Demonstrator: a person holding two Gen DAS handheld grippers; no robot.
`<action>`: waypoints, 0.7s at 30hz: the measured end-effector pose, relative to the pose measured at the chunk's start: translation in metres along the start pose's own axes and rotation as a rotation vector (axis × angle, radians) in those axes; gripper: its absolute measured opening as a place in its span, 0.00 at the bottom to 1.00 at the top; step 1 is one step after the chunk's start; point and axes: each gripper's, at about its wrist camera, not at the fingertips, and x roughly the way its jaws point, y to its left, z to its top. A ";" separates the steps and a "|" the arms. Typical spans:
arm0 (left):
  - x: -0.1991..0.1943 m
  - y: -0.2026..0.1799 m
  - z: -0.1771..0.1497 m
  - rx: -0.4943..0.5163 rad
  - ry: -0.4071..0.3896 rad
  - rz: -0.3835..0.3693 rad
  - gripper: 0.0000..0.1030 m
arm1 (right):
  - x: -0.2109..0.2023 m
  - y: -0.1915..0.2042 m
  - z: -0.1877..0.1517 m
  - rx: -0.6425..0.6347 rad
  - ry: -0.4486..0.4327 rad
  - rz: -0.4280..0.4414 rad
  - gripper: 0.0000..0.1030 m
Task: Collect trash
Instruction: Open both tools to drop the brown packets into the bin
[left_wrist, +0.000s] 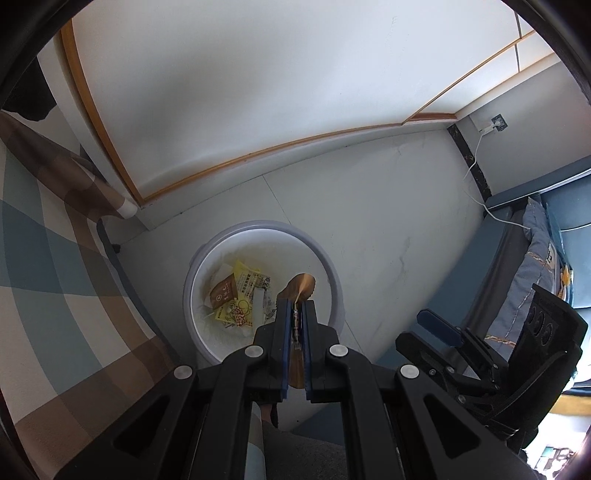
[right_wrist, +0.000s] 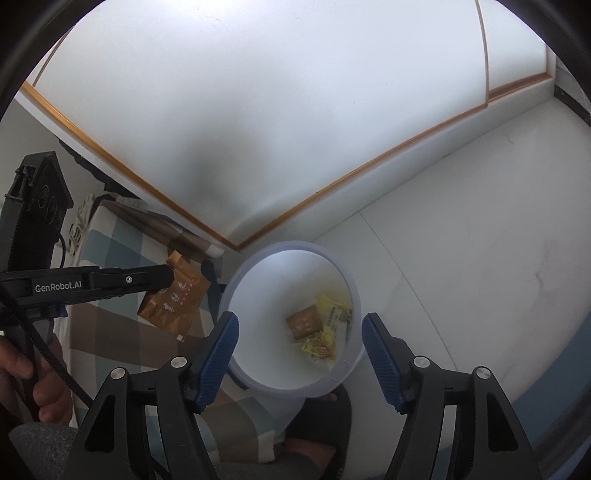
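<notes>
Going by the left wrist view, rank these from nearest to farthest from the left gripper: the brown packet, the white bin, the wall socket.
1. Brown packet: pinched between the shut jaws of the left gripper, sticking out past the tips.
2. White bin: on the floor just below and ahead, already holding wrappers.
3. Wall socket: far off at upper right, low on the wall, with a white cable plugged in.
</notes>
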 end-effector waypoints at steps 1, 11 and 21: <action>0.002 0.000 0.000 -0.006 0.009 -0.005 0.01 | -0.001 -0.001 0.000 0.004 -0.001 0.000 0.67; 0.012 0.000 0.005 -0.040 0.094 -0.007 0.22 | -0.013 -0.002 -0.002 0.015 -0.024 -0.006 0.70; -0.028 0.007 -0.006 -0.051 -0.046 -0.015 0.69 | -0.029 0.011 -0.003 0.002 -0.048 0.005 0.72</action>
